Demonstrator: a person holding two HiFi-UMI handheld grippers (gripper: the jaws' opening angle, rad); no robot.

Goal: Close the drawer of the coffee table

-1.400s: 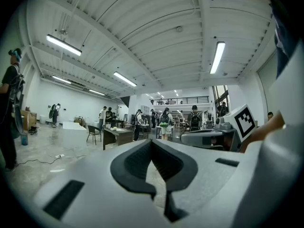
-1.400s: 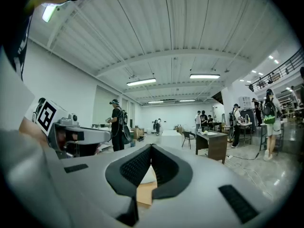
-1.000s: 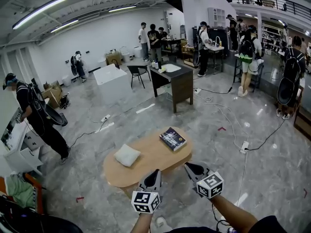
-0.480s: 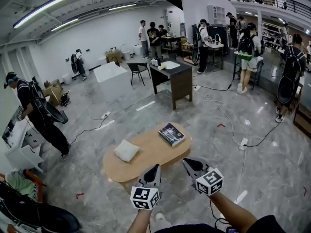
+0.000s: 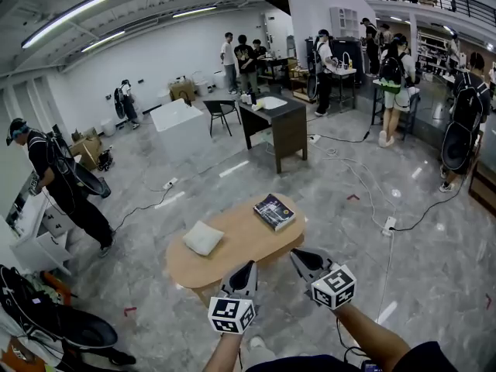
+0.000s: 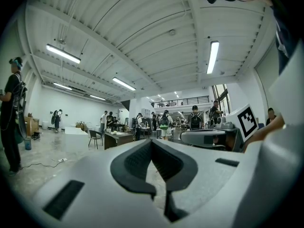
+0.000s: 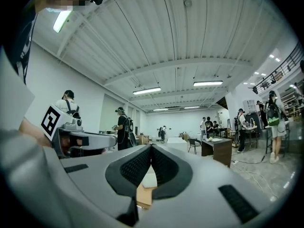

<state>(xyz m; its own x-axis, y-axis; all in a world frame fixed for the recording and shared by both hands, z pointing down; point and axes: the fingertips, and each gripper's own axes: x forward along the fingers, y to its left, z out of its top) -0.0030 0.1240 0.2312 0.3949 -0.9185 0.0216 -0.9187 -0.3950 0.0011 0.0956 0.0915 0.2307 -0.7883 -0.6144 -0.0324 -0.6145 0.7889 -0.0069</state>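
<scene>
The coffee table (image 5: 236,248) was set on the grey floor (image 5: 434,273); its drawer could not be made out. On the table, a book (image 5: 274,211) was laid at the far right end and a white cushion (image 5: 203,238) at the left. Over the table's near edge, the left gripper (image 5: 249,267) and right gripper (image 5: 297,256) were held, the jaws of each pressed together on nothing.
</scene>
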